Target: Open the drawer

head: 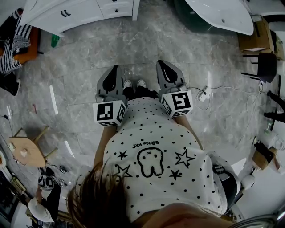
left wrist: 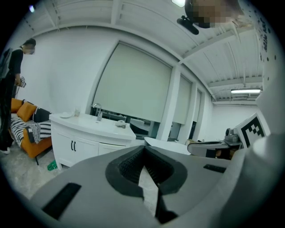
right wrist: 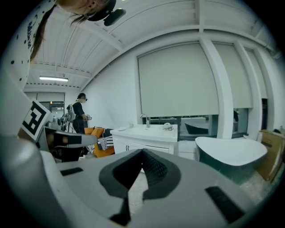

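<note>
Near the body, above the grey marbled floor (head: pixel 89 58), the grey left hand-held gripper (head: pixel 116 69) and grey right hand-held gripper (head: pixel 160 64) are both clenched on nothing. The white drawer (head: pixel 111 5) of the white vanity cabinet (head: pixel 75 18) lies well apart, far and to the left. A sound approach likely closes this gap first, releases one set of jaws, then meets the dark handle (head: pixel 116 10) squarely.

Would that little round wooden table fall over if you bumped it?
Probably not easily: the little round wooden table has legs splaying out past its top, so it likely stands steady. On the smooth grey stone floor it would probably slide instead. Being wood, it should feel stiff.
</note>
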{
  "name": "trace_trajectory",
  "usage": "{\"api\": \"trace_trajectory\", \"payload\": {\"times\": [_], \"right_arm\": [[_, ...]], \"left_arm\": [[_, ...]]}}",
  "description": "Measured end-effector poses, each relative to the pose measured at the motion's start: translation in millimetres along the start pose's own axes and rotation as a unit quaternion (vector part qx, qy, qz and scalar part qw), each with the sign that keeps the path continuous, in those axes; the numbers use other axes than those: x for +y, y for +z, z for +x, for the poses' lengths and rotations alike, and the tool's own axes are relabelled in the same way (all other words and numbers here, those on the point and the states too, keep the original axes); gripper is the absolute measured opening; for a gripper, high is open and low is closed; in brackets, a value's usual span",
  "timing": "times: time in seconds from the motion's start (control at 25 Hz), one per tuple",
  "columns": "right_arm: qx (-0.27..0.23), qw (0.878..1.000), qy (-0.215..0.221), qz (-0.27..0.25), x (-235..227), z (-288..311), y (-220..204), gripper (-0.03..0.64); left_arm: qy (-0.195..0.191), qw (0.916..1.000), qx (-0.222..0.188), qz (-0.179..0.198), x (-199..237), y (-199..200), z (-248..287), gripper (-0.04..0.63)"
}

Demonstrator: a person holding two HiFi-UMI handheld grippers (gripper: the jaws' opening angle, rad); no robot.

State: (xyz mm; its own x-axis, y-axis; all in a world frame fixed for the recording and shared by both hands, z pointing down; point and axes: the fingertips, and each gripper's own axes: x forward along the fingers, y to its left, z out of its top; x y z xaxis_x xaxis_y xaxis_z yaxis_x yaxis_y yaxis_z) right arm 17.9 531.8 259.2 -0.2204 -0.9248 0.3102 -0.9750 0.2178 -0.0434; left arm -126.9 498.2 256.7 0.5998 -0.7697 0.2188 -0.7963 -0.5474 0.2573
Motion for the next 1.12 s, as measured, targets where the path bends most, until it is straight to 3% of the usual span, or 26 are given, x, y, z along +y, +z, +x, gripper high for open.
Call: {"api": "trace_trajectory", "payload": {"times": [0.28, 0.6, 0.8, 1.12], "right_arm": [[-0.03, 0.999, 0.022, 0.017, -17.0, -8.7, 5.1, 0.015], [-0.027, 0.999, 0.026, 0.013, -43.8, -14.7, -3.7, 0.015], [-0.019, 0.999, 0.026, 0.017, -52.1, -12.1, -7.7, 0.015], [0.001, 0.999, 0.02, 0.025, -61.6, 17.7, -5.0, 0.015]], "left_arm": [[0.01, 0.9999, -0.011, 0.008, -18.6, 2.1, 6.1, 0.005], [0.027, 0.9987, -0.032, 0.03, -28.4, 4.3, 14.6, 0.005], [0.045, 0.9981, -0.033, 0.025, -22.3, 6.8, 18.1, 0.005], [0.037, 0.9992, -0.014, 0.01, -8.5, 6.1, 45.9, 0.005]]}}
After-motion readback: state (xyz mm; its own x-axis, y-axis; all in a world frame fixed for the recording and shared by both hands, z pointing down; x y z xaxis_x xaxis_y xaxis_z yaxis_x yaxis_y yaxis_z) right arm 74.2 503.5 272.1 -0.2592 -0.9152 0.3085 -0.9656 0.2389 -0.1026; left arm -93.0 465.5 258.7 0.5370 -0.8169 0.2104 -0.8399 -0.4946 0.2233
